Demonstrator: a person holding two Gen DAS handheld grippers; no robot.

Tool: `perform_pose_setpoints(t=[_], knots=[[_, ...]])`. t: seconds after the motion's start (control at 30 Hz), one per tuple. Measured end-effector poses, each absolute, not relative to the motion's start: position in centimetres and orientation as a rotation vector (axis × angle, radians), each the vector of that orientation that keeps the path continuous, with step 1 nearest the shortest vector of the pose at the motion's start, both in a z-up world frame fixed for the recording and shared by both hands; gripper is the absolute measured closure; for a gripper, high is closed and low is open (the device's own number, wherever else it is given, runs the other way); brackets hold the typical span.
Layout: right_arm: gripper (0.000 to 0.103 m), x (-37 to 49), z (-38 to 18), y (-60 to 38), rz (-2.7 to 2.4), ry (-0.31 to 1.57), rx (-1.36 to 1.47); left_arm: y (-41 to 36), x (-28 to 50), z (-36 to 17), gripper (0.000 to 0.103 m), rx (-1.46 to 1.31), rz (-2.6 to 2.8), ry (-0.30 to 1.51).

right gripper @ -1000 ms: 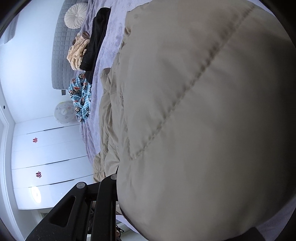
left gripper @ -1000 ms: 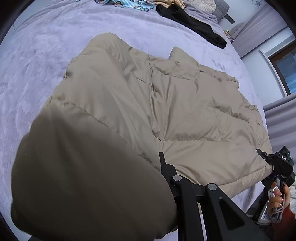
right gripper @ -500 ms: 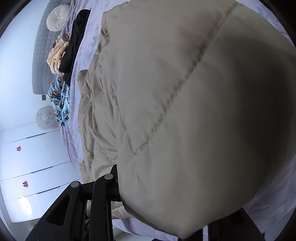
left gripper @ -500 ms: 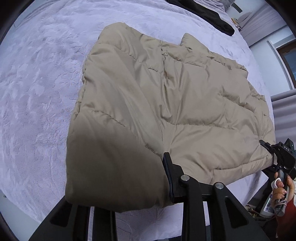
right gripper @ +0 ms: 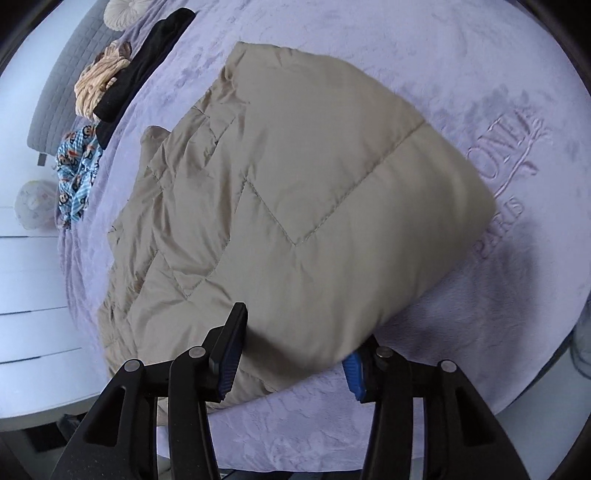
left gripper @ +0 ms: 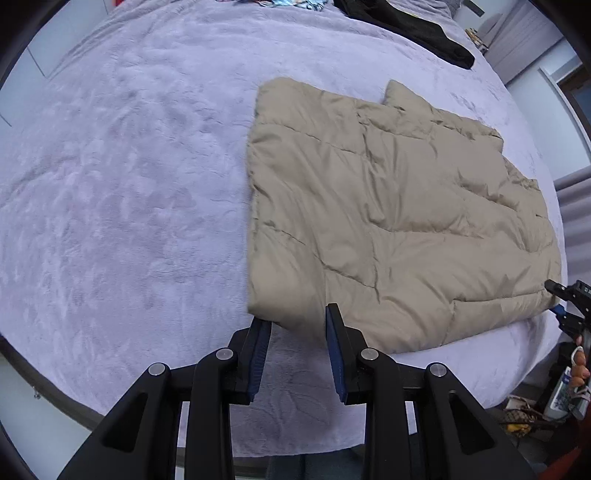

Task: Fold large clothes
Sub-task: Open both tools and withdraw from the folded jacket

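A beige quilted puffer coat (left gripper: 388,229) lies folded flat on the lilac bedspread (left gripper: 129,184). My left gripper (left gripper: 297,325) is open and empty, with its fingertips at the coat's near left corner. My right gripper (right gripper: 295,332) is open; the coat's near edge (right gripper: 295,206) sags between its fingers, not pinched. The right gripper also shows at the right edge of the left wrist view (left gripper: 565,302), at the coat's near right corner.
A black garment (left gripper: 406,26) lies at the far side of the bed. In the right wrist view a patterned blue garment (right gripper: 75,166), a cream garment (right gripper: 99,81) and a round cushion (right gripper: 127,11) lie near the grey headboard (right gripper: 55,99). The bed edge runs just below both grippers.
Both grippers held the coat's edge up a second ago. They lowered it onto the bed, opened and let it go. The coat now lies flat.
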State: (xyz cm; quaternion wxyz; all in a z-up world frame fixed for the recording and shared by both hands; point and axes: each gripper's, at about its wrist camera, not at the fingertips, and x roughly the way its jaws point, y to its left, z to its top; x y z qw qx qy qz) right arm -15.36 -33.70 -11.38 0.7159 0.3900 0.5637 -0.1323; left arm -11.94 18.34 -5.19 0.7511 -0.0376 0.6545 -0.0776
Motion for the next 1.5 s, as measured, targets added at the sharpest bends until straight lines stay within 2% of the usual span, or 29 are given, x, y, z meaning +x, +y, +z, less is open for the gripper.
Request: perform_pose_setpoints(t=[0.17,0.37,0.57,0.93,1.0,1.03,1.3,1.37,1.43,1.47,1.5], knots=[[0.065,-17.1,-10.1,-33.4,-0.349,1.274,0.783,20.1,-11.4,-5.4,0.071,-0.073,-0.097,1.420],[0.066,-19.9,-10.5,-33.9,-0.423,1.363,0.744,18.5,-10.8,-9.6,0.071,0.031,-0.075,1.510],[0.066,-20.4,-9.9,-32.8,-0.428,1.417,0.701,17.9,-10.6,-9.1,0.071,0.044,-0.101,1.488],[0.066,-18.0,-5.9,-23.9,-0.156,1.314,0.506,18.3,-9.5,-8.3,0.071,0.041,-0.128,1.465],[0.065,-17.3,-6.2,-22.4,-0.107,1.320,0.507,18.4,-9.5,-8.3,0.035,0.032,-0.135,1.467],[0.065,-16.6,-6.5,-21.3,-0.092,1.322,0.512,18.4,-9.7,-8.0,0.007,0.024,-0.126,1.459],[0.065,-12.9,-8.5,-16.7,0.024,1.366,0.516,18.4,-8.6,-7.3,0.006,0.033,-0.139,1.386],[0.065,-12.6,-8.8,-15.9,0.038,1.378,0.511,18.7,-7.9,-7.3,0.000,0.021,-0.129,1.371],[0.065,-12.5,-9.1,-15.6,0.051,1.386,0.515,19.1,-7.0,-7.6,0.000,-0.020,-0.140,1.382],[0.063,-12.3,-9.3,-15.4,0.058,1.391,0.525,19.2,-6.8,-7.8,0.000,-0.042,-0.147,1.394],[0.056,-12.2,-9.5,-15.1,0.062,1.393,0.540,19.4,-6.3,-8.1,0.000,-0.062,-0.152,1.404]])
